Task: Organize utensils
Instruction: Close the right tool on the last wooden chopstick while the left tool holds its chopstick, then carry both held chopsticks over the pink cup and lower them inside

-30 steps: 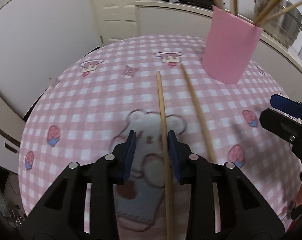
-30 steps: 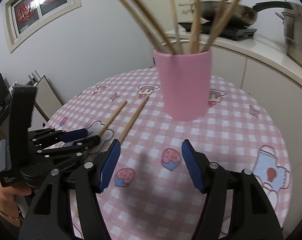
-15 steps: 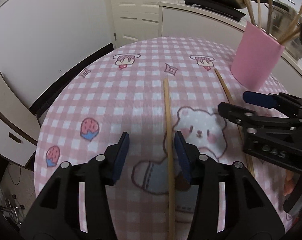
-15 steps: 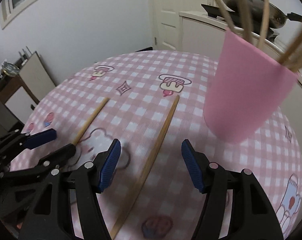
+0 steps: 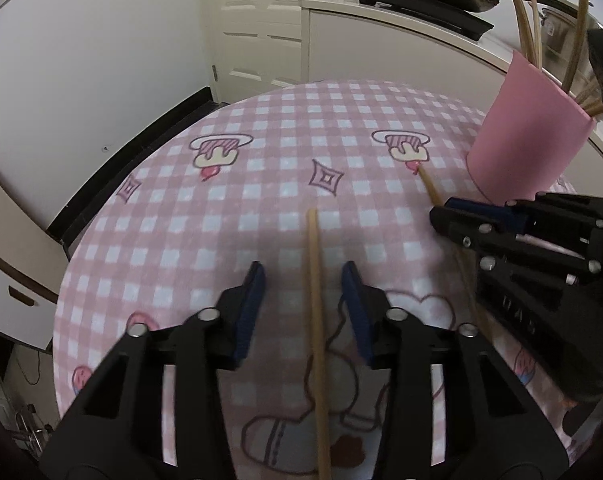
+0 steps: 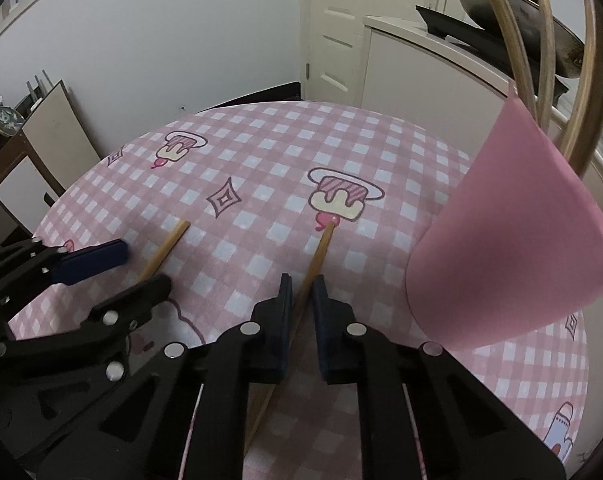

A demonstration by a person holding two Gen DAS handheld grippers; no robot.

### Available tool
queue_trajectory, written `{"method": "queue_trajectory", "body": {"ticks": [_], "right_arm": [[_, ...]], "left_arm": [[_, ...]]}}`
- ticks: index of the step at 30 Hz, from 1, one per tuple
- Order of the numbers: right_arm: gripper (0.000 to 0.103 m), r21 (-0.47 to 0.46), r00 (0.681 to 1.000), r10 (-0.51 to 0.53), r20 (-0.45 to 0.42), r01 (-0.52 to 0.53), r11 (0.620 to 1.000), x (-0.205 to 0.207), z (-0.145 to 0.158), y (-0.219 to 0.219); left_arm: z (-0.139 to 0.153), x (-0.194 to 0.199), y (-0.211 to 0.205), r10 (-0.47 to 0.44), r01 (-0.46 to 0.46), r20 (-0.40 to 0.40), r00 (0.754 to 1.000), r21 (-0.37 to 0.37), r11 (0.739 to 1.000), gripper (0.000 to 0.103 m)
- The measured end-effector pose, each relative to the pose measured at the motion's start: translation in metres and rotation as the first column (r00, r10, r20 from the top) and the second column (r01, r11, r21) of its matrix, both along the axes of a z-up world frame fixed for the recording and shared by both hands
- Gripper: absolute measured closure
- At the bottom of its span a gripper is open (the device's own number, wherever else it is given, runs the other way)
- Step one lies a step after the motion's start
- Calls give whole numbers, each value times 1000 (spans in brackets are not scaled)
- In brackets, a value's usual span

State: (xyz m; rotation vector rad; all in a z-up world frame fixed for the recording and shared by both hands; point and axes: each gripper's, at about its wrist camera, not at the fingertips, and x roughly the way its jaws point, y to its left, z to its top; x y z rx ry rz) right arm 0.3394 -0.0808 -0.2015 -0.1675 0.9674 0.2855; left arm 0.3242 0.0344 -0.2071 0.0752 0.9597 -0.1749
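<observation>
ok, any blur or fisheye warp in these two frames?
Left wrist: motion blur smears the near tablecloth print and the chopstick between the left gripper jaws. Right wrist: sharper; fisheye bows the sticks in the pink cup; black vignette in both views' corners.

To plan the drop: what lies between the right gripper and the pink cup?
In the right wrist view, only bare checked tablecloth separates the right gripper from the pink cup.

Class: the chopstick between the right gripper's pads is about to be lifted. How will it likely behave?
The chopstick looks thin, rigid wood: probably stiff and light. The right gripper closes on it near one end, so the long free length may droop or pivot. If dropped on the tablecloth, it may roll.
</observation>
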Motion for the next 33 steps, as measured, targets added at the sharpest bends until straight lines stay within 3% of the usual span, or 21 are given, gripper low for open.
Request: {"method": "queue_trajectory", "body": {"ticks": [6, 15, 20, 33], "right_arm": [[97, 31, 1000, 23, 6, -23, 999, -1, 4, 4], [99, 80, 995, 77, 59, -82, 993, -26, 32, 9], [99, 122, 990, 99, 102, -111, 986, -46, 56, 7], [99, 201, 963, 107, 246, -158, 967, -111, 127, -16]], "left_arm": [[1, 11, -10, -18, 18, -6, 1000, 0, 1000, 97], [26, -7, 9, 22, -18, 40, 999, -92, 996, 97], [63, -31, 18, 35, -19, 105, 994, -155, 988, 97], [152, -108, 6, 30, 28, 312, 950, -180, 983, 98]]}}
